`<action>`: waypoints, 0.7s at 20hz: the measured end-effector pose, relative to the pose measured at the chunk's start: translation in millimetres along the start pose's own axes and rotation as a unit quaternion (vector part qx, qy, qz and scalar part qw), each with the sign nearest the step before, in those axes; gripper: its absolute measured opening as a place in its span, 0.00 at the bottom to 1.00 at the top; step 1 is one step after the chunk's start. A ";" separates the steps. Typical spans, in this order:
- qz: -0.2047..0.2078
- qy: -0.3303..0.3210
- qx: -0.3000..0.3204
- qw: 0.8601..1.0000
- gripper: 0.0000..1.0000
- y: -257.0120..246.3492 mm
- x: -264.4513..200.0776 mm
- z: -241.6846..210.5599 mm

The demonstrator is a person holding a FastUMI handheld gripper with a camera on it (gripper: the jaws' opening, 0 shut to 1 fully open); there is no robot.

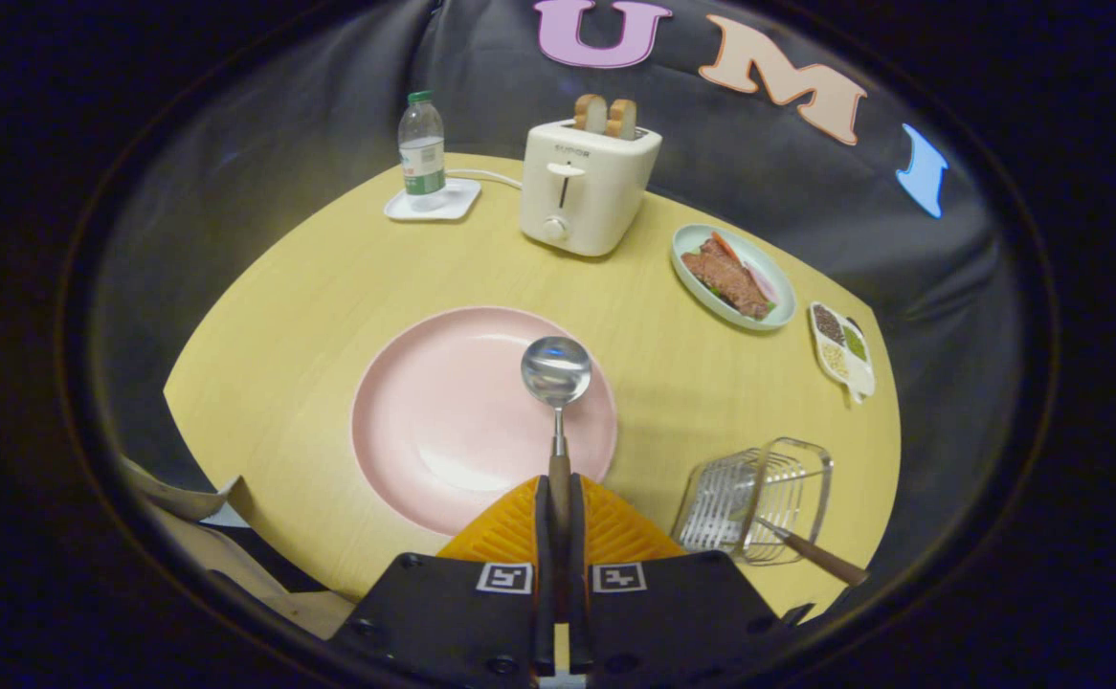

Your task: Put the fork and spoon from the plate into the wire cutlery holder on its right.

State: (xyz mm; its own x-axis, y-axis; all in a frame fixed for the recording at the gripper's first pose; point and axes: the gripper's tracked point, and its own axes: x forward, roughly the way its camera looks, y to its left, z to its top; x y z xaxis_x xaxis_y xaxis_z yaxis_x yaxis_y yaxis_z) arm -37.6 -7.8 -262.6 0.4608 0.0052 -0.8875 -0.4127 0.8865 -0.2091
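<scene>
Gripper [559, 498] fingers clamp the wooden handle of a polished round-bowled spoon [556, 371], its bowl beyond the fingertips over the smooth pink plate [424, 421]. To the right, the wire cutlery holder [759, 498] contains a wooden-handled utensil [821, 560], presumably the fork, its head obscured by the wires.

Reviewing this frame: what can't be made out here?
- Spoon handle, gripper view: lower part hidden between the closed fingers of the hand-held gripper.
- Utensil in the wire cutlery holder: only its wooden handle is clear; the head is lost behind the wires.
- Small divided dish: contents too small to identify.
</scene>
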 end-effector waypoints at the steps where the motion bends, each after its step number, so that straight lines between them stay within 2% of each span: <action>1: -0.002 0.004 -0.006 1.000 0.09 -9.8 -6.2 -0.3; 9: -0.008 0.044 -0.064 0.997 0.09 -85.4 -47.2 -7.3; 12: -0.027 0.063 -0.096 0.993 0.09 -124.2 -56.5 -10.4; 14: -0.023 0.087 -0.110 0.990 0.09 -138.9 -61.1 -18.1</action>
State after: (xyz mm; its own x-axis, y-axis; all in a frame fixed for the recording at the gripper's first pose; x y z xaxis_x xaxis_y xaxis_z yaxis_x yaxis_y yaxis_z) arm -22.7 -139.6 -186.8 0.3484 -0.1287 -0.9285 -0.5649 0.7616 -0.3176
